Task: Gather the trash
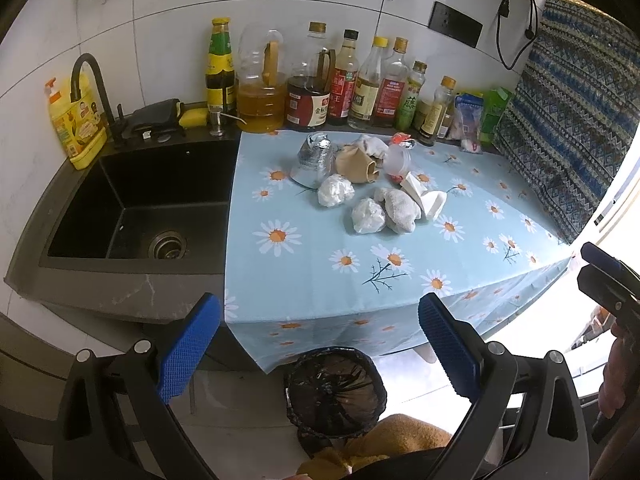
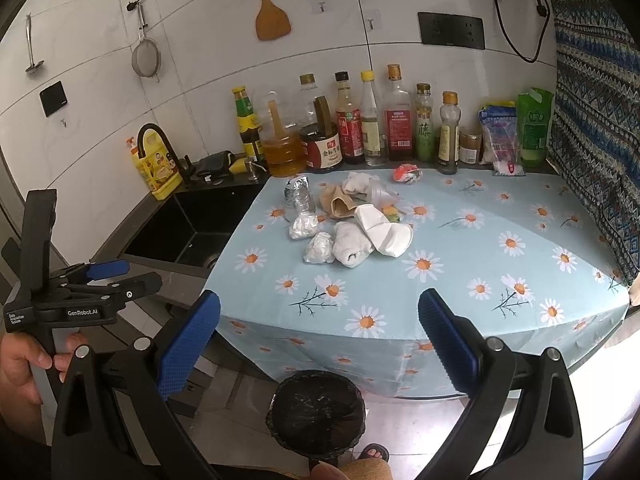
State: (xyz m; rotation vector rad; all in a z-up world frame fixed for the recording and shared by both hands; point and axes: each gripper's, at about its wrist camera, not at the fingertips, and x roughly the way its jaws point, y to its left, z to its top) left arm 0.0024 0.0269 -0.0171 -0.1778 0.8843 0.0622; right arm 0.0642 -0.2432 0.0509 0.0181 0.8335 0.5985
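Two foil balls (image 2: 304,227) and (image 2: 319,248), one rolled towel (image 2: 352,245), one bin (image 2: 318,410) below the counter, left tongs (image 1: 320,354) and right tongs (image 2: 320,350) gaping empty, bottle row (image 2: 372,120) behind.

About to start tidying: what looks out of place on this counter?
A heap of rubbish sits mid-tablecloth: a crushed plastic bottle, crumpled paper balls and wadded tissues, all lying loose.

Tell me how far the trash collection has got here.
Nothing looks done: the black-lined trash bin on the floor shows no trash inside. Both the left tool and the right tool are open and empty. The pile of crumpled white paper and wrappers remains on the daisy-print tablecloth.
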